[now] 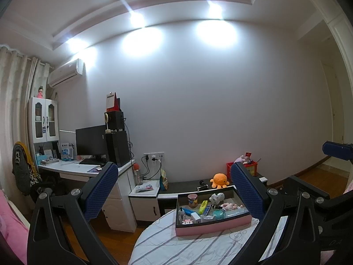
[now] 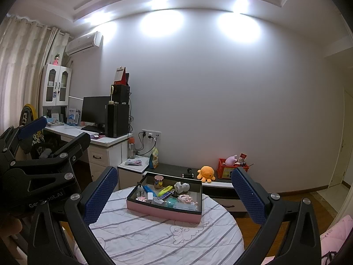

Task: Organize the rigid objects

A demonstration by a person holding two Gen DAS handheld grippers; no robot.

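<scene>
A pink tray (image 2: 163, 211) of small items, hard to tell apart, sits on the striped desk (image 2: 167, 243). Both hand-held grippers, left (image 1: 174, 190) and right (image 2: 174, 195), hover wide and empty.

Left gripper (image 1: 174, 190) and right gripper (image 2: 174, 195): matt black plastic arms with bright metal pivot bolts; fingers (image 2: 100, 195) faced in blue, dimpled, rubber-like pads. Counter (image 2: 154, 238): covered in creased white cloth with grey stripes and stitched scrolls. Box (image 2: 164, 212): smooth matt pink outer wall, dark rim. Jar (image 2: 158, 181): clear, glossy, metallic lid. Octopus toy (image 2: 206, 173): orange plush. Floor (image 1: 110, 238): polished brown wood. Curtain (image 2: 19, 66): pale pleated fabric.
</scene>
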